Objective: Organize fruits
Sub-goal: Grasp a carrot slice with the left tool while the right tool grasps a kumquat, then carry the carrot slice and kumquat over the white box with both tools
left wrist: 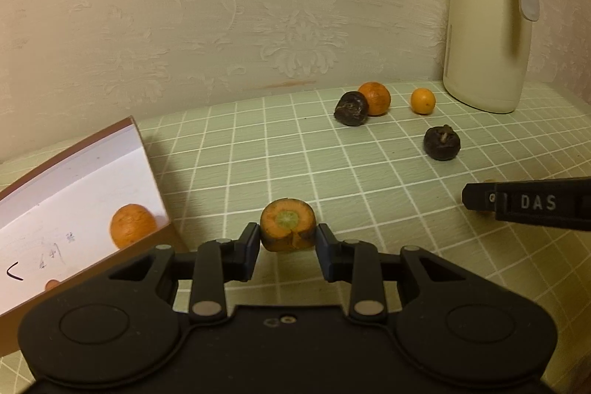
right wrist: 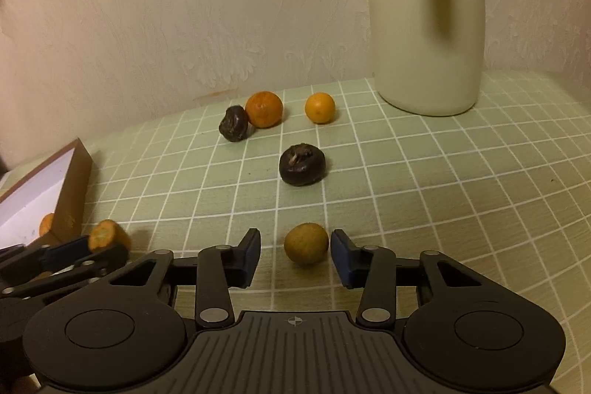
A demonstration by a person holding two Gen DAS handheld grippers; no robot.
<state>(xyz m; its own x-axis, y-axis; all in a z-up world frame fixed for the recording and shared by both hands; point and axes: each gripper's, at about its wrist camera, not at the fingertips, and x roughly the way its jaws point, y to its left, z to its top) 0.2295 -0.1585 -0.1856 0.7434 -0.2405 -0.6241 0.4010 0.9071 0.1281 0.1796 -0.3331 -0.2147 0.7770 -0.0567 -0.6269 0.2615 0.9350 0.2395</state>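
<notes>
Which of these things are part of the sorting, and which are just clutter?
Job:
- held carrot piece
- greenish fruit
- two oranges
- two dark fruits
- box holding an orange

Clutter:
- cream jug
- checked cloth

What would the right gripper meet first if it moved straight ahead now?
The yellowish fruit between the open right gripper, then probably the dark fruit behind it; depth is unclear.

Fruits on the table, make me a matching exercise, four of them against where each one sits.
1. carrot piece
2. yellow-green fruit
3. big orange
4. small orange

A. alone, nearest the jug
B. between the open right gripper fingers
C. gripped by the left gripper
D. touching a dark fruit

Pairs: 1-C, 2-B, 3-D, 4-A
</notes>
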